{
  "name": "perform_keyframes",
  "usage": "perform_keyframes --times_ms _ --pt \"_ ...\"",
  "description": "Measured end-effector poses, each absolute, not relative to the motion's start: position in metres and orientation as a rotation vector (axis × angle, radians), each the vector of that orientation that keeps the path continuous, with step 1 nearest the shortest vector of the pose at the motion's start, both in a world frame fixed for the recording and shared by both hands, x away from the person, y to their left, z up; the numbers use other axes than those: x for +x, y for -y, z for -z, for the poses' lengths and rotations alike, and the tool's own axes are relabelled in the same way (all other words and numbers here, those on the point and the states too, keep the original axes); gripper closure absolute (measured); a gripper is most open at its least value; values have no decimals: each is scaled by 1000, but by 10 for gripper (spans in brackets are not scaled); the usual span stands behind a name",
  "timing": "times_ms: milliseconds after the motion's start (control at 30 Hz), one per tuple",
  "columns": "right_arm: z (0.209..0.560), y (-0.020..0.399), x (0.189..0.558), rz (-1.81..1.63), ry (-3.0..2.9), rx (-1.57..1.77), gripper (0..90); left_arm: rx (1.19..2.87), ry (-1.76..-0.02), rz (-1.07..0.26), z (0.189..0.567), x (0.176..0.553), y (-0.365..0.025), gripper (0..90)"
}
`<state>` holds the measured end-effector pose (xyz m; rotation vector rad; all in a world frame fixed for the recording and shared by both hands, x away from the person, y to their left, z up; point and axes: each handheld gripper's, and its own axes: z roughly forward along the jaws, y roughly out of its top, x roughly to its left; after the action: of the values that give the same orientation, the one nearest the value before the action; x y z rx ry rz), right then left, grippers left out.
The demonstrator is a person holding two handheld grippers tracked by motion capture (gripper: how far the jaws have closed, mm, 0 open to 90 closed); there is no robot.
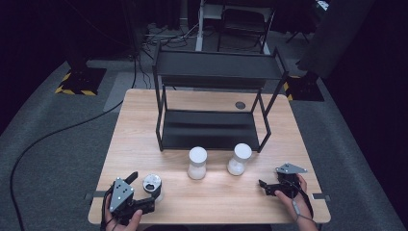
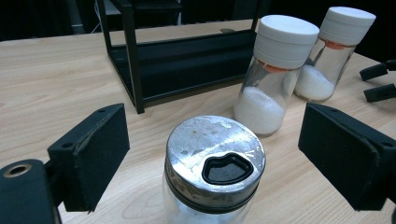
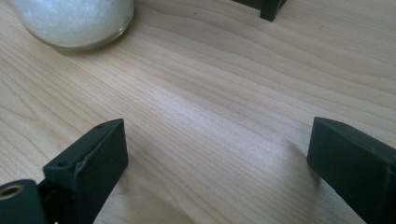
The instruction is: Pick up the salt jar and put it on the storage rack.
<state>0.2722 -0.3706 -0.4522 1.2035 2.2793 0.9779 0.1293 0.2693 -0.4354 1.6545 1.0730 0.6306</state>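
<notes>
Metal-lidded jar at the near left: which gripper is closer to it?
Left. The left gripper straddles the metal-lidded jar, jaws open, not touching. The right gripper rests far off at the table's right edge.

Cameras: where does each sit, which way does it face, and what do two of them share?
High view: above the person's side, facing forward and down on the table and black rack; both hands and claws enter at the bottom.
Left gripper view: on the left claw, whose open jaws flank the metal-lidded jar.
Right gripper view: on the right claw, low over bare wood, jaws open.
Shared: high and left gripper views both show two white-capped jars.
</notes>
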Motion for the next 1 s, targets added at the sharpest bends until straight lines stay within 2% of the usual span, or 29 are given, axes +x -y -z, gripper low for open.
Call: perform_keyframes --times_ms 333,800,1000 --pt "452 371 272 -978 -2279 1204 52 1697 -1081 -628 441 138 -263 78" --pt "452 371 272 -978 -2279 1204 52 1758 -1113 -556 449 154 -261 80" --pt "452 371 272 -978 -2279 1204 52 1783 -1113 -524 451 161 -262 130"
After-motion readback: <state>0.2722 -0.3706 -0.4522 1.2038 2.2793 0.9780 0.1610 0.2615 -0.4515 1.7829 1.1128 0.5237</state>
